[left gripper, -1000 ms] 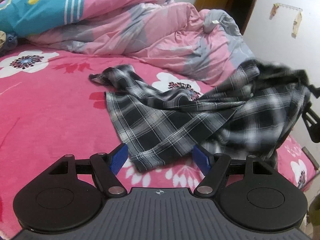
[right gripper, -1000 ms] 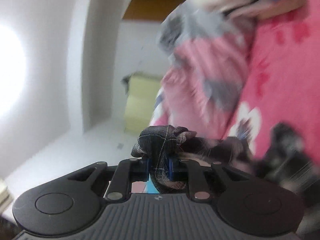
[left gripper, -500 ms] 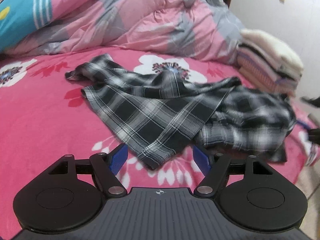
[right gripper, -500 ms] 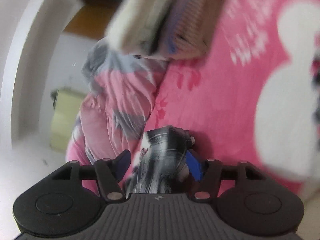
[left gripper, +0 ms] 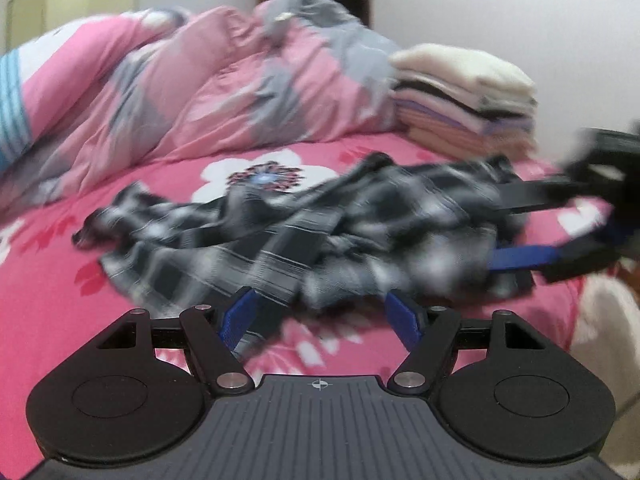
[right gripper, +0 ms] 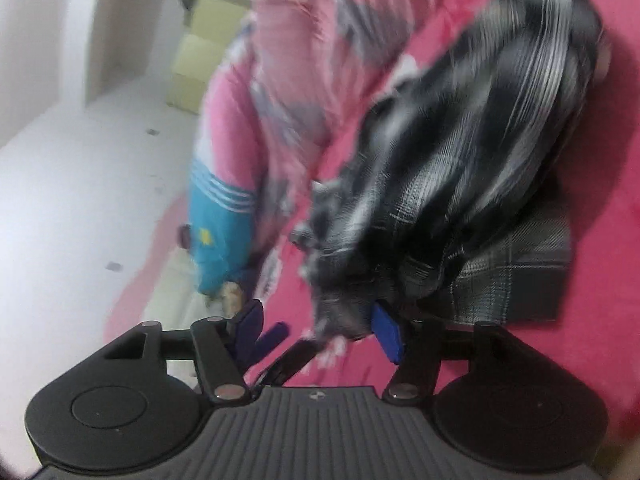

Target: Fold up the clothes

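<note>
A black-and-white plaid shirt [left gripper: 320, 224] lies crumpled in a heap on the pink floral bed sheet [left gripper: 48, 304]. My left gripper [left gripper: 320, 314] is open just short of the shirt's near edge, with nothing between its blue pads. At the right of the left wrist view, my right gripper [left gripper: 516, 228] is open, its fingers on either side of the shirt's right end. In the right wrist view the shirt [right gripper: 460, 168] is blurred and spreads up and to the right from the open right gripper [right gripper: 318, 326]; cloth lies against its right pad.
A rumpled pink-and-grey duvet [left gripper: 224, 92] fills the back of the bed. A stack of folded clothes [left gripper: 464, 96] sits at the back right by the white wall. A teal striped cushion [right gripper: 220, 224] lies at the far end. The bed's right edge [left gripper: 576, 320] is close.
My right gripper was shut on the lifted shirt a second ago; it has opened and the shirt has dropped into a heap on the bed. Both views have swung lower, toward the sheet.
</note>
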Tool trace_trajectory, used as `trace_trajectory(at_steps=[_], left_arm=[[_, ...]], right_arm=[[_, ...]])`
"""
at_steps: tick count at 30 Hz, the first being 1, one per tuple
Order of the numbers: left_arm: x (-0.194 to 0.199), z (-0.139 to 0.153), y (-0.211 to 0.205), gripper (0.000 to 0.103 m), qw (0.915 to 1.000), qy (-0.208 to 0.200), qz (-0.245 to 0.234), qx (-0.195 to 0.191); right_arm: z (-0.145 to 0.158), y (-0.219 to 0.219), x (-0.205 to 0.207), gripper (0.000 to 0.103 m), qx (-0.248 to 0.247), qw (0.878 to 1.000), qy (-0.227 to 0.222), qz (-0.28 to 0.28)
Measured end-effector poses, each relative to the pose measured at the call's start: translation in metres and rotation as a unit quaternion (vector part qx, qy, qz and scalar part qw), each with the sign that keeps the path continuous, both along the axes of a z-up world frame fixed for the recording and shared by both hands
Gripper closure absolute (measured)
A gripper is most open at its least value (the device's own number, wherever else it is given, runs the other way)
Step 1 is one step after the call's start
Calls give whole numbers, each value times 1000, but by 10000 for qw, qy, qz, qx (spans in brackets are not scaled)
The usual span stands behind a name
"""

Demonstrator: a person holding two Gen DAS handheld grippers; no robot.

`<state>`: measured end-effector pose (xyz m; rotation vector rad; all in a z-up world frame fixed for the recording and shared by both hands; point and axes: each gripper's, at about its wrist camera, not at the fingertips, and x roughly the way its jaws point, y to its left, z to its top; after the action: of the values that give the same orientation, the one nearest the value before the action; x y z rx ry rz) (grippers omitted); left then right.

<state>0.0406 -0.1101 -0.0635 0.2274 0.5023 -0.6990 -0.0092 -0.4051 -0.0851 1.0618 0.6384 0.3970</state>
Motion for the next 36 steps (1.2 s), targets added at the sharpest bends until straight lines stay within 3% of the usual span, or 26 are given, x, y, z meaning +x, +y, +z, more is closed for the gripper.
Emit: trace_trajectory(at_steps=[4, 8, 13, 18, 21, 27, 30, 32, 34, 36], left_arm=[[-10, -4, -9, 31, 9998, -71, -139, 88], [-14, -1, -16, 31, 9987, -388, -259, 186], [-2, 7, -25, 31, 9979, -608, -176, 108], [21, 22, -32, 30, 9986, -412, -29, -337], [31, 29, -42, 27, 9979, -316, -121, -553], [46, 22, -56, 27, 9984, -258, -128, -479], [52, 17, -59, 27, 9988, -196, -133, -434], [57, 14, -59, 27, 9989, -149, -145, -430], [63, 14, -59, 27, 9986, -82, -184, -489], [70, 14, -60, 27, 9982, 13, -223, -558]], right_arm=[[-10, 3, 23, 75, 188, 9992, 326, -99], [12, -4, 24, 84, 423, 9990, -78, -152], [45, -21, 40, 87, 648, 9960, -592, -188], [65, -35, 60, 88, 1089, 9903, -852, -123], [71, -41, 71, 94, 1439, 9842, -1030, 11], [78, -46, 77, 93, 1101, 9881, -1065, -98], [78, -49, 46, 87, 358, 9922, -1162, -285], [78, -43, 17, 62, -602, 9888, -1271, -490], [74, -22, -7, 51, -1813, 9734, -1298, -536], [67, 2, -22, 51, -2872, 9478, -1305, -457]])
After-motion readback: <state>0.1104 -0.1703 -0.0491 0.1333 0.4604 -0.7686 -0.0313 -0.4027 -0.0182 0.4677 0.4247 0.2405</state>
